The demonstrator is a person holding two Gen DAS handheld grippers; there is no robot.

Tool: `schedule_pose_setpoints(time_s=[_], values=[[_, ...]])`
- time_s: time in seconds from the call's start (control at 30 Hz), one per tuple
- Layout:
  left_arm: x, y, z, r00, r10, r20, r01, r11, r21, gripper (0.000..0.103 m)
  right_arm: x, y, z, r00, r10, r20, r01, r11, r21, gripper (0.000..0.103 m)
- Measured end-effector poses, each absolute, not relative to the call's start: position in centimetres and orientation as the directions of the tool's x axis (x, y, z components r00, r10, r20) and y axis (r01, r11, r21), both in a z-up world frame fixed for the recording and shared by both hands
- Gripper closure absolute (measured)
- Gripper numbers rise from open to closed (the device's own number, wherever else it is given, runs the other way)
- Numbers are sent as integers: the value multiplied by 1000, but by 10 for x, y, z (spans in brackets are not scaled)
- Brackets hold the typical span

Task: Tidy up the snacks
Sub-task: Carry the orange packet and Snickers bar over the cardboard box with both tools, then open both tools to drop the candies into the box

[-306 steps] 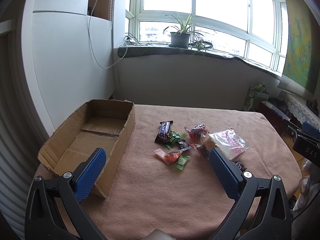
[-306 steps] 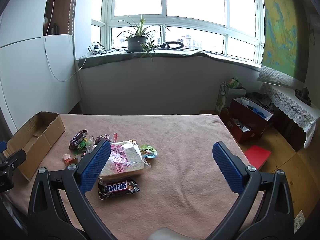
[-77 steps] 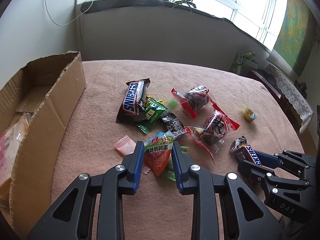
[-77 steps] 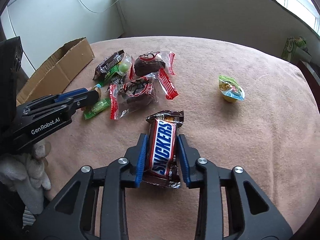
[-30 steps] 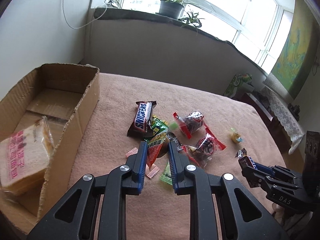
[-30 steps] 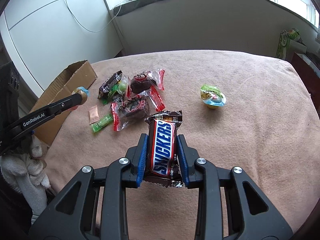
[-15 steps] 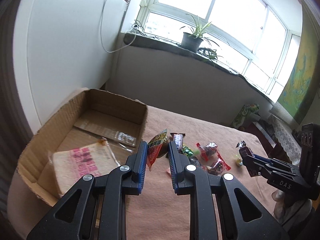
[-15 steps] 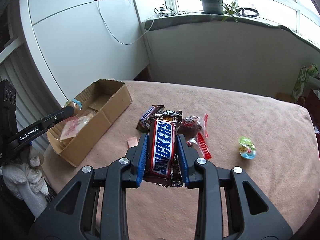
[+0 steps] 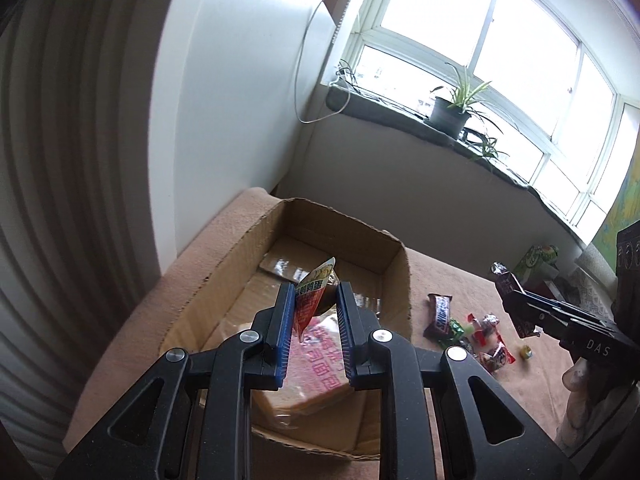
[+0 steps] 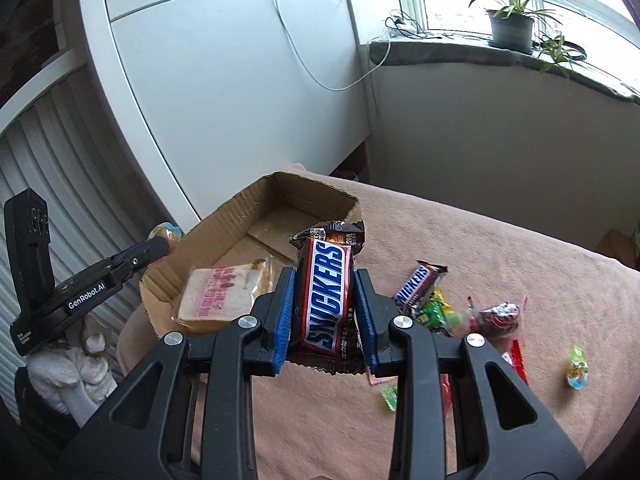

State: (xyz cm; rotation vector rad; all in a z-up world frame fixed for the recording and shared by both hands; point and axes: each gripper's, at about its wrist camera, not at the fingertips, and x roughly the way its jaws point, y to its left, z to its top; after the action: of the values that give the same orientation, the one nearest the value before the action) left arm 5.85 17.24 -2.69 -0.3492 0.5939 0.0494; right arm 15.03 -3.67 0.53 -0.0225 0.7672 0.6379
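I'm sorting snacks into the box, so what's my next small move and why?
Probably open the left gripper: its small packet hangs over the open cardboard box, above the bread, so it should drop in. The right gripper holds its Snickers bar short of the box.

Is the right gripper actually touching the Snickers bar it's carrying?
Touching. The right wrist view shows the right gripper with both blue pads pressed against the sides of the Snickers bar, holding it clear of the table.

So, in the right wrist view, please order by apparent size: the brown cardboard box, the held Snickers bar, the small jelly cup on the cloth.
1. Brown cardboard box
2. Held Snickers bar, enlarged by nearness to the camera
3. Small jelly cup, clearly smallest
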Motion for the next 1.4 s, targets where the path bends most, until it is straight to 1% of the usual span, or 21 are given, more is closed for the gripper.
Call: schedule_pose_setpoints(time_s=[0.23,0.5,0.67,0.7,0.73,0.77,0.8,0.83,0.87,0.93,0.97,1.07,1.4], values=[[53,198,-37,820,-14,-573,-203,928,-314,84,166,11,0,513,533,-673,-588,789,178,73],[48,210,-49,803,-14,-596,-228,916,-329,83,178,42,-20,473,516,-714,-602,781,165,73],[47,214,-50,800,-12,-599,-236,913,-334,83,179,47,-24,466,516,-719,-605,779,167,72],[46,215,-49,801,-11,-599,-238,912,-335,83,179,46,-23,472,516,-715,-603,780,165,69],[47,216,-49,801,-12,-599,-239,910,-338,82,178,45,-22,483,515,-708,-599,784,162,59],[46,216,-49,800,-12,-600,-241,909,-339,81,178,43,-20,493,516,-700,-597,786,160,46],[47,216,-49,797,-14,-604,-241,909,-339,78,177,41,-18,500,520,-693,-596,787,160,41],[46,215,-48,798,-16,-603,-238,910,-339,72,176,39,-15,504,524,-687,-596,787,163,37],[46,214,-47,800,-14,-600,-237,912,-336,61,176,36,-13,506,528,-682,-595,786,167,36],[44,212,-45,804,-13,-594,-232,914,-334,49,174,30,-9,515,530,-674,-591,789,170,35],[44,210,-44,805,-17,-593,-227,915,-334,47,173,27,-6,520,530,-670,-589,790,169,33],[42,206,-40,809,-23,-588,-217,917,-334,46,167,14,-1,547,519,-657,-577,802,154,27],[36,178,-28,824,-56,-563,-169,925,-340,46,150,-54,8,612,471,-636,-507,850,142,27]])
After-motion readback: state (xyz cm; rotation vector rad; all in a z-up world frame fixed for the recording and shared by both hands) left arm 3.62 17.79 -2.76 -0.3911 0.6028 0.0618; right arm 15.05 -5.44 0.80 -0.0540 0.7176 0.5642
